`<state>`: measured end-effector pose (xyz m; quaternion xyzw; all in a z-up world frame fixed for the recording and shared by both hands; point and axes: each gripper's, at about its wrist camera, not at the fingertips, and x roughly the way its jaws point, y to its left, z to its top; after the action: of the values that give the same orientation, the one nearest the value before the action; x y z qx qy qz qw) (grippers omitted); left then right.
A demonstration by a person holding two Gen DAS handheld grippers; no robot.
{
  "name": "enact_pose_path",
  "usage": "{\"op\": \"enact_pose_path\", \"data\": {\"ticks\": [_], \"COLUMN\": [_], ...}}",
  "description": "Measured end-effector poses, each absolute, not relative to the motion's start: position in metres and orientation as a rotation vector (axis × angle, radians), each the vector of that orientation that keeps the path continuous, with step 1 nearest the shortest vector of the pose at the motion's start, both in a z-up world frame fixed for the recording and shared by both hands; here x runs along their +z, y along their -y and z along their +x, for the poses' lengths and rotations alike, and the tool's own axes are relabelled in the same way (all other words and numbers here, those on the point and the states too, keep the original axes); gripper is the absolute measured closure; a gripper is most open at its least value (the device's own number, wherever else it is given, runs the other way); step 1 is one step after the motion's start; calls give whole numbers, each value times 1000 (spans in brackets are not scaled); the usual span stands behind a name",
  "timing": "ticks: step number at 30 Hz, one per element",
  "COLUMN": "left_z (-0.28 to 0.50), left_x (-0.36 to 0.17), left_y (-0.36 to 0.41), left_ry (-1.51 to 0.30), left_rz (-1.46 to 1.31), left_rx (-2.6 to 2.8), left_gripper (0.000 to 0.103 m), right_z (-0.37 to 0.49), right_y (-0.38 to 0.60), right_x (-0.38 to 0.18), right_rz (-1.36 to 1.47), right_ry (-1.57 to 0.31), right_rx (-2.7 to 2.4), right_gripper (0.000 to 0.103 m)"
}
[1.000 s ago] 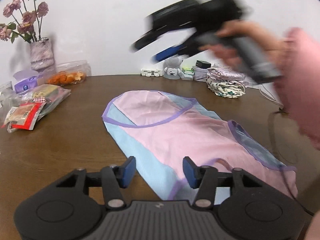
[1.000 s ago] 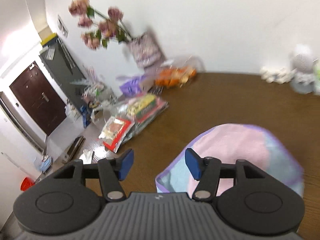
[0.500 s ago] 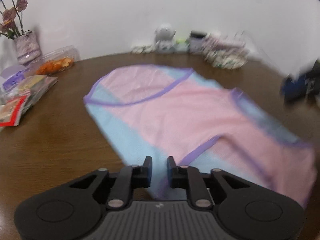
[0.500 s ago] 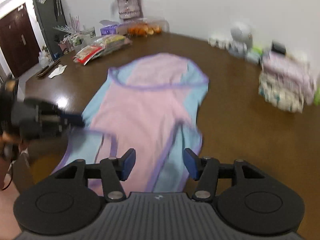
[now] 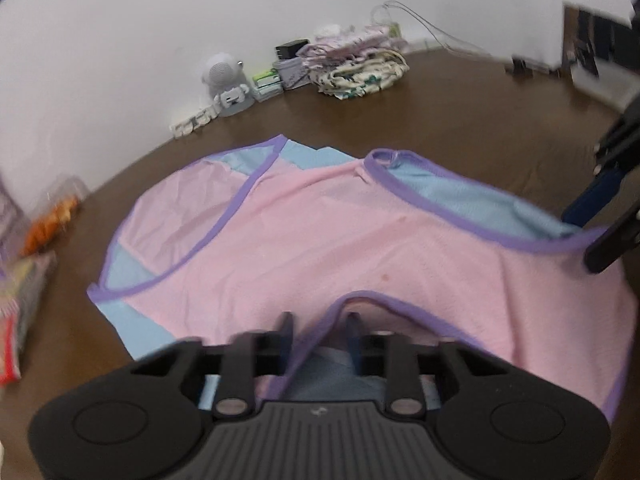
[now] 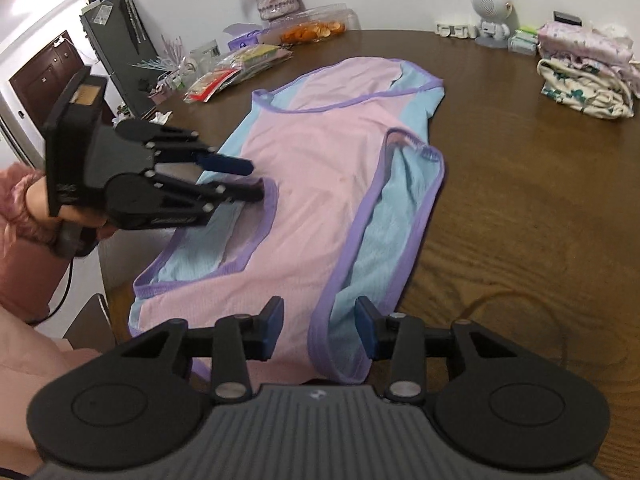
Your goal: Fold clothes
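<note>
Both just swung down onto the pink top (image 6: pixel 320 184): left tongs (image 5: pixel 318 328) gape around an armhole trim (image 5: pixel 360 296), right tongs (image 6: pixel 319 320), closing, straddle the near edge, nothing pinched yet, so the fold looks next.

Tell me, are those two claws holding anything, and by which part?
Nothing firmly yet, it seems. The left gripper, jaws just closing, straddles the top at its purple armhole trim; the right gripper, also closing, straddles the trim opposite. Neither visibly pinches.
</note>
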<state>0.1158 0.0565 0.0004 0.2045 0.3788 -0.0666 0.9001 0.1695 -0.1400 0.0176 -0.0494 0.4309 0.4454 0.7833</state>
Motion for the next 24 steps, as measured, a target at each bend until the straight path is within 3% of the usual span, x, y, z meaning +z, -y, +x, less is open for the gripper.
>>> {"op": "enact_pose_path", "data": {"ticks": [1,3,10,13,16,17,18,22,24], "left_z": [115,111,103,102,99,97,93,80,75], "left_x": [0,3,10,8,11,16,22,39,36], "left_y": [-56,-56,-70,-77,-82,-83,-84,-73,-64], "left_ry": [-782,-771,-764,-783,-785,-770,-742,-683,-694], "left_rz": [435,448,455,422,367,339,306,247,273], "left_rx": [-135,-134,-63,-53,-46,-48,-58,-158,-192], "left_gripper": [103,103,103,101,81,64,59,61,80], "right_z": [170,170,176,174,176,180,185,209,217], "right_y": [140,141,140,140,149,154,158,162,156], "right_x": [17,15,16,12,17,20,23,17,10], "right_rz": [-102,-92,-94,-110,-67,-39,-18,17,21], "right_ry": [-932,-936,-935,-956,-938,-924,-915,-952,-987], "right_rx": [968,982,1033,1025,1000,979,949,823,800], "right_gripper": [67,95,93,80,67,64,62,63,69]}}
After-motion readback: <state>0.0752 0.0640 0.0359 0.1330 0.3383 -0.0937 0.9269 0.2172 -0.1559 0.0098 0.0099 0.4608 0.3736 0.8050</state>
